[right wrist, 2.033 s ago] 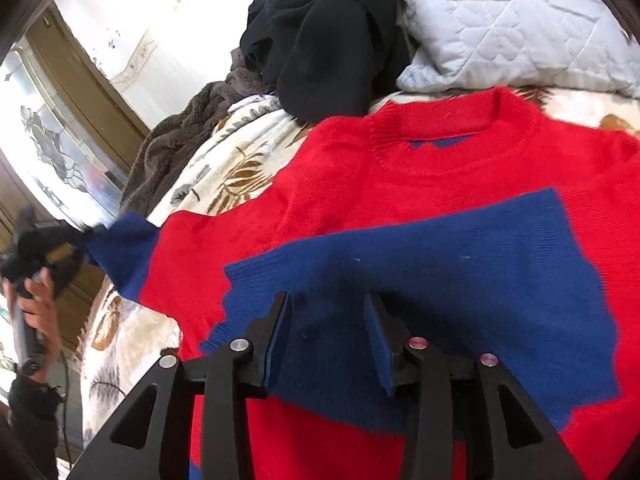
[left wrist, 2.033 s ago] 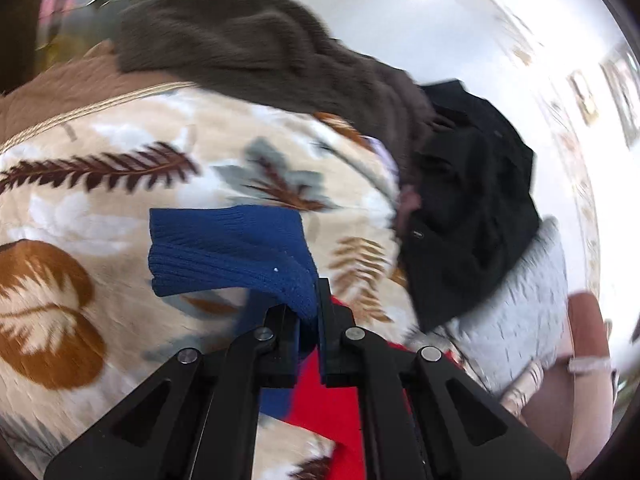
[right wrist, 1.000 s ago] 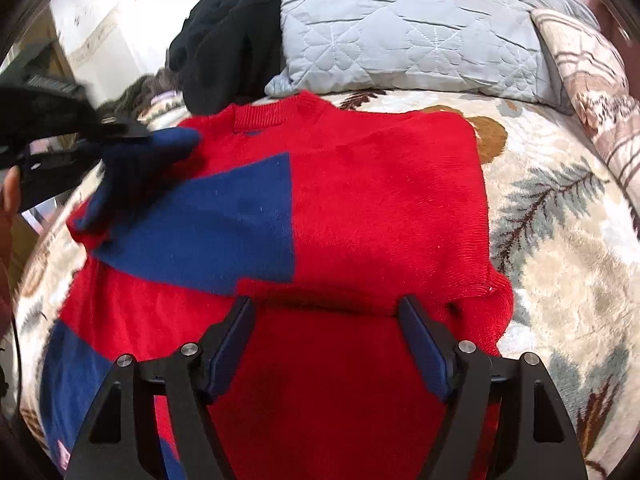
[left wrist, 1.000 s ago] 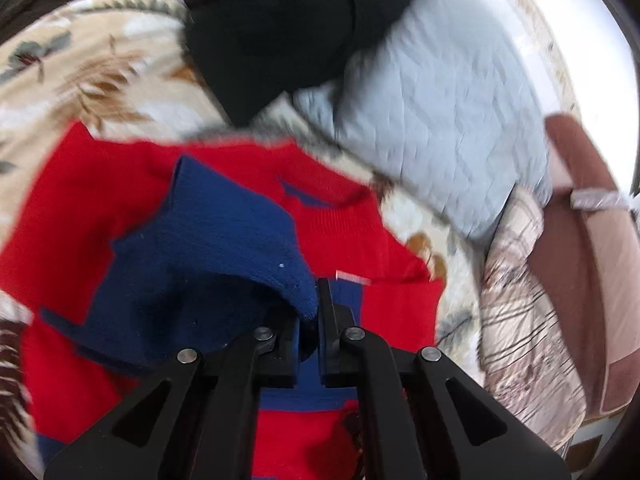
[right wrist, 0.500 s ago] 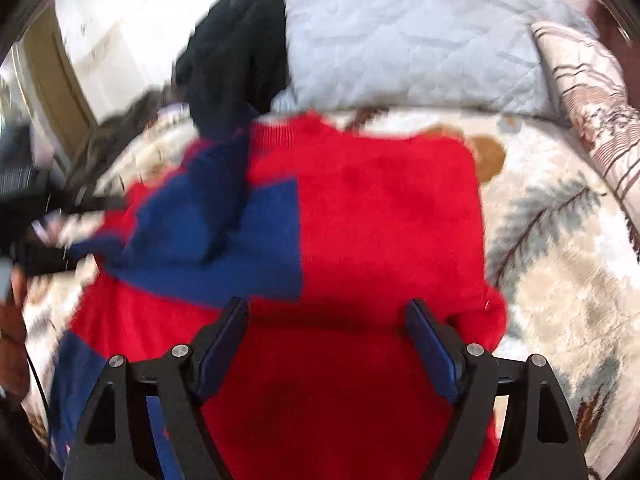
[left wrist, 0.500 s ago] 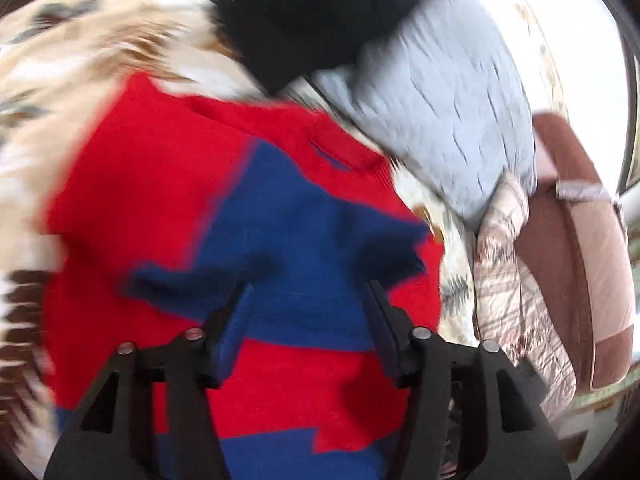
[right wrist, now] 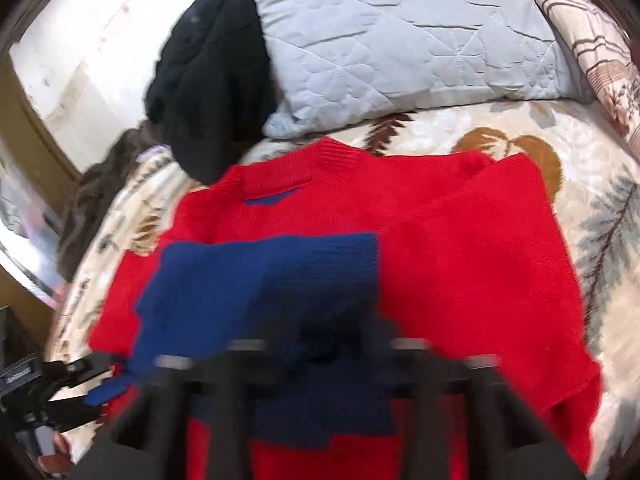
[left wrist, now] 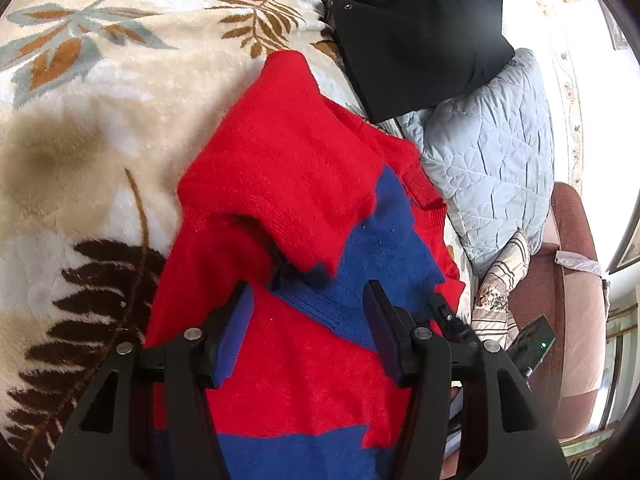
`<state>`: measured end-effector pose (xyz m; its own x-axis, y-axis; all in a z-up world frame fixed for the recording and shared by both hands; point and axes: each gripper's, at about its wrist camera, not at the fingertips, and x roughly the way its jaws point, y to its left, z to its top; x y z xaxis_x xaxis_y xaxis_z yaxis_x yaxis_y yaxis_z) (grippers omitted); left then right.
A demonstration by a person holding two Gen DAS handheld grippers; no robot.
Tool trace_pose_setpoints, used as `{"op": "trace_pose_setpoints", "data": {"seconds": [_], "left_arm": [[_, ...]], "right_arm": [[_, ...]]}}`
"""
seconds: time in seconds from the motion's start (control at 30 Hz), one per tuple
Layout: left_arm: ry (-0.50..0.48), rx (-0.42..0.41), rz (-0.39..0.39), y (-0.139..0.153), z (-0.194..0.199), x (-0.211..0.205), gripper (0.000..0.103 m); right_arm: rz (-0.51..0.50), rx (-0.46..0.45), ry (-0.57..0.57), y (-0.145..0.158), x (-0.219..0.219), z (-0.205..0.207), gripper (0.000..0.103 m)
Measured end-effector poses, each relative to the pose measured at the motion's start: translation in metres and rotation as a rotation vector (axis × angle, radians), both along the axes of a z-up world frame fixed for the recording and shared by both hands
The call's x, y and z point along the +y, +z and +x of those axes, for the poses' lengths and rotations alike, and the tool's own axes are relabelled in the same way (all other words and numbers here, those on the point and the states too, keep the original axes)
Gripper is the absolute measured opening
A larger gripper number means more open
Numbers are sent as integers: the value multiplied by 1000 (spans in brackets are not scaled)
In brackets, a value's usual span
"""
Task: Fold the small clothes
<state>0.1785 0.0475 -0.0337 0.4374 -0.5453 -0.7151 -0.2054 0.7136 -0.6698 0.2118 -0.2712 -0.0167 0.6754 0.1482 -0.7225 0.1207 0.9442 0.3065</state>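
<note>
A red and blue knit sweater point(left wrist: 300, 168) lies flat on a leaf-patterned blanket point(left wrist: 100, 120). Its blue sleeve point(right wrist: 260, 280) is folded across the chest of the sweater point(right wrist: 460, 260). My left gripper point(left wrist: 310, 320) hangs open over the sweater's left side, with nothing pinched; the right wrist view shows the left gripper point(right wrist: 96, 384) at the sweater's lower left edge. My right gripper point(right wrist: 324, 344) is blurred by motion over the blue sleeve. Its jaws are closing, with dark blue knit bunched between them.
A black garment point(left wrist: 420, 32) and a quilted grey pillow point(left wrist: 492, 152) lie just beyond the collar. A striped cushion point(right wrist: 600, 40) sits at the far right, a brown armchair point(left wrist: 576, 280) past it. A grey-brown garment point(right wrist: 100, 192) is heaped at the far left.
The left gripper carried the blue cuff across the sweater, let it go and drew back open. The right gripper, wide open before, moved left over the folded sleeve and closed.
</note>
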Motion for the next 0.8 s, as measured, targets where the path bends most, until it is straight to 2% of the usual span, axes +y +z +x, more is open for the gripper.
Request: {"op": "trace_pose_setpoints", "data": {"seconds": [0.13, 0.23, 0.4, 0.5, 0.57, 0.6, 0.63, 0.67, 0.7, 0.8], "left_arm": [[18, 4, -10, -2, 2, 9, 56], [32, 13, -23, -5, 1, 14, 56], [41, 21, -20, -4, 1, 12, 56], [49, 42, -9, -5, 4, 10, 56], [48, 43, 8, -3, 7, 8, 53], [46, 45, 36, -1, 8, 5, 50], [43, 53, 70, 0, 9, 3, 41], [37, 62, 96, -1, 11, 2, 34], [31, 74, 115, -3, 13, 1, 33], [7, 88, 142, -1, 12, -1, 32]], "right_arm": [[28, -117, -6, 20, -21, -18, 5], [26, -141, -50, 25, -41, -23, 5], [21, -55, -148, 0, -83, -27, 4], [20, 9, -137, -14, -89, -26, 5], [3, 1, -121, -10, -84, -28, 5], [13, -22, -116, -5, -83, -30, 5], [33, -64, -110, 2, -82, -35, 5], [30, -71, -107, 5, -81, -36, 5], [20, -60, -103, 4, -82, -38, 5], [-59, 120, -57, -14, -80, -25, 6]]}}
